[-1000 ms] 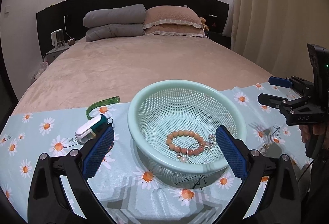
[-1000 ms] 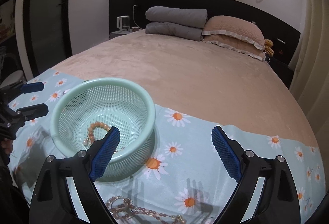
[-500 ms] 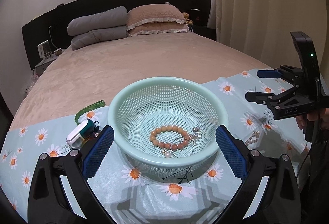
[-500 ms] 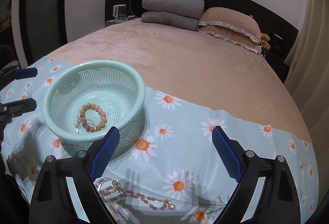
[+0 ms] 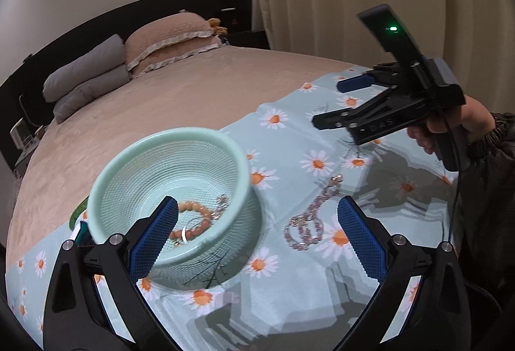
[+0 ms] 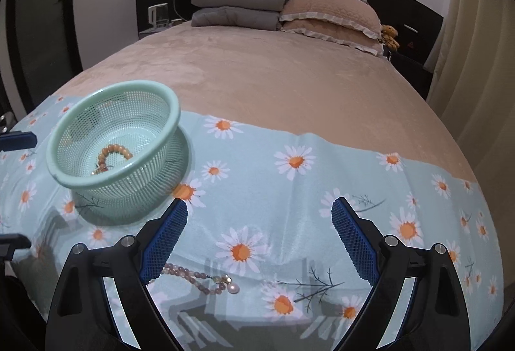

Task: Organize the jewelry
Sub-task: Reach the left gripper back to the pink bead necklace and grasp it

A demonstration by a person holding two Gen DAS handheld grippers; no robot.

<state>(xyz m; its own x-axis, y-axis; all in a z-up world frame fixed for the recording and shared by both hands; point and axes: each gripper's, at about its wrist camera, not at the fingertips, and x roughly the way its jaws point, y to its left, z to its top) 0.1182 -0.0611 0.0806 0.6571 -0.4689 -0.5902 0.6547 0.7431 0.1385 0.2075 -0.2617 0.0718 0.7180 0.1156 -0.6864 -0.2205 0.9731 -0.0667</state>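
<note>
Left gripper [image 5: 254, 235]: we hold it spread wide and empty, low over the cloth, one finger in front of the basket, the other just beside the necklace.
Right gripper [image 6: 259, 238]: we hold it released too, nothing between its fingers, above the flowered cloth.
Necklace [image 5: 309, 216]: a pale pink beaded strand lying loose on the cloth, just right of the basket.
Basket [image 5: 173, 206]: mint-green mesh, standing on the cloth, with an orange bead bracelet [image 5: 193, 219] inside.
Cloth [image 6: 289, 199]: light blue with daisies, spread over the foot of the bed [image 6: 273, 74].
</note>
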